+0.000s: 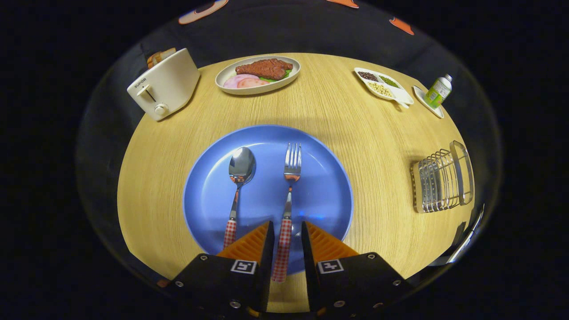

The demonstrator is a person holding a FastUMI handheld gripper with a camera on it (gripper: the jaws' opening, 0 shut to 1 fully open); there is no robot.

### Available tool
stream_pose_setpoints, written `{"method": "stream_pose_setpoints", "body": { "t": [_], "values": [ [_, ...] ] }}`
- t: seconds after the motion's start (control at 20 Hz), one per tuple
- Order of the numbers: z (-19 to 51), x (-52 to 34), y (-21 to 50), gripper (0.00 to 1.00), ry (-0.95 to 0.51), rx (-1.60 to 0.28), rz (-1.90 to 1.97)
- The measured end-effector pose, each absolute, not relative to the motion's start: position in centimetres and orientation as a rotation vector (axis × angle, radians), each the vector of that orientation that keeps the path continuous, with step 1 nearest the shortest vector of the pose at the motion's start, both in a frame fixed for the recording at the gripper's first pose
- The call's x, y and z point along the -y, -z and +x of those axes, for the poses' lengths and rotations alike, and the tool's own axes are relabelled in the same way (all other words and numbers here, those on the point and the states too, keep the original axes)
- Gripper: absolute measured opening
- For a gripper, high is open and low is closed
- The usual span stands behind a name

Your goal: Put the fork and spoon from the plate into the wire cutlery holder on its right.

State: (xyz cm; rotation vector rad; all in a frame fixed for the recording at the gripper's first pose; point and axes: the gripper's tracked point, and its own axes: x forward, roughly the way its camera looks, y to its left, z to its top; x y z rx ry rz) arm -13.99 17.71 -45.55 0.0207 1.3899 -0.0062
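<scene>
Round wooden table [338, 120], black cloth wall behind. Gripper [286, 231]: fingers spread, straddling the fork [289, 195] handle with a small gap on each side; contact cannot be told. Blue plate [266, 195]: holds fork and spoon [238, 186] side by side, bowl and tines pointing away, red-checked handles toward the fingers. Wire cutlery holder [440, 182]: right of the plate, well apart, nothing in it.

A staged dining setup inside a booth is shown: a round wooden table [338, 115] is laid with a toaster [163, 84], a plate of steak [258, 73] and a sectioned dish of beans [383, 83], against black cloth.
</scene>
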Motion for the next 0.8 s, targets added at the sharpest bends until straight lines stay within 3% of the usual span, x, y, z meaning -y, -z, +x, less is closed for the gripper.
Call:
{"method": "stream_pose_setpoints", "body": {
  "t": [0.45, 0.8],
  "values": [
    [-13.8, -17.4, 45.9, 0.11, 0.011, -1.4, 0.02],
    [-13.8, -15.2, 42.0, 0.08, 0.02, -1.356, 0.022]
  ]
}}
